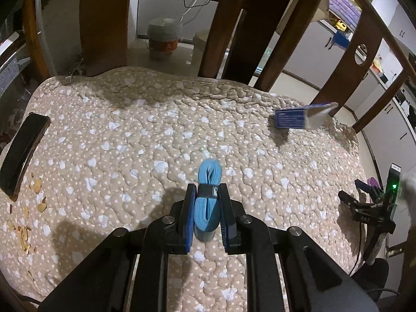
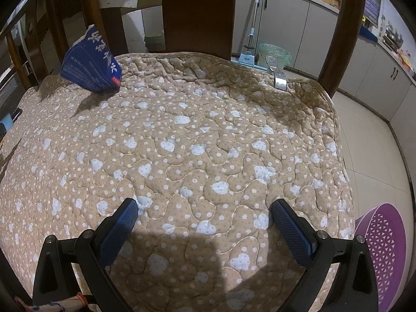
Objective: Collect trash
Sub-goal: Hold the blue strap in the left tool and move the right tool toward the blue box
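Observation:
My left gripper (image 1: pixel 207 192) is shut on a light-blue folded strap bundle (image 1: pixel 209 173) with a black band around it. It holds the bundle just above the beige quilted cushion (image 1: pixel 145 130). A crumpled blue box (image 1: pixel 299 115) lies near the cushion's far right edge. In the right wrist view the same blue box (image 2: pixel 91 62) sits at the far left. My right gripper (image 2: pixel 205 208) hangs open over the cushion (image 2: pixel 208 135) with nothing between its fingers. Brown nut flakes (image 1: pixel 33 195) are scattered at the cushion's left side.
A black phone-like slab (image 1: pixel 23 153) lies at the cushion's left edge. A purple perforated basket (image 2: pixel 379 249) stands on the floor to the lower right. Dark wooden chair slats (image 2: pixel 199 13) rise behind the cushion. A metal clip (image 2: pixel 279 78) grips its far edge, with a green-lined bin (image 2: pixel 274 52) beyond.

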The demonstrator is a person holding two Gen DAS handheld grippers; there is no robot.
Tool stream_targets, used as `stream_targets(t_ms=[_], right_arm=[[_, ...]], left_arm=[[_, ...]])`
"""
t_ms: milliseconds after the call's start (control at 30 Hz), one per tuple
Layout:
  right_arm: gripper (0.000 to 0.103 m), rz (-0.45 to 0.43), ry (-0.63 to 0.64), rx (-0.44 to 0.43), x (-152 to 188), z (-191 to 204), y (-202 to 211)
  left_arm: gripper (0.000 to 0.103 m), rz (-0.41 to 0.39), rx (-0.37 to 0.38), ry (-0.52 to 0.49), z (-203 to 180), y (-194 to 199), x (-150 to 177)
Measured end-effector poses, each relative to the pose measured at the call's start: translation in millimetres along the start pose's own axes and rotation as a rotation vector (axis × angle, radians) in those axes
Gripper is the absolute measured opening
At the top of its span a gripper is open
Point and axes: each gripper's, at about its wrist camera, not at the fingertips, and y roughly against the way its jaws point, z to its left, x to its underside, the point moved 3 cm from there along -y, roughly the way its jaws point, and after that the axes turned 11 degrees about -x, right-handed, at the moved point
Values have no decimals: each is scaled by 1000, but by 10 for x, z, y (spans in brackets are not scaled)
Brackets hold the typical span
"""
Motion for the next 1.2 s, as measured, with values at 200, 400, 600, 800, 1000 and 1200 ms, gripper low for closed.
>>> stream_targets(t_ms=[200,400,600,800,1000,1200], right_arm=[[103,-1,-1,0,3,-6,-4],[103,0,1,5,5,-9,-8],[103,-1,14,-37,107,60,89],[103,-48,-110,-130,240,-18,243],[103,-76,-305,-214,366,-103,398],[103,-77,-238,-129,388,30,353]], left_arm=[[15,-4,29,1,-102,68,77],[15,-29,32,-17,-283,259,240],[15,-62,-5,-49,-485,446,366],[15,-59,-33,-90,-690,484,459],[15,-45,-50,-115,-807,449,523],[15,-43,-72,-125,-817,386,546]])
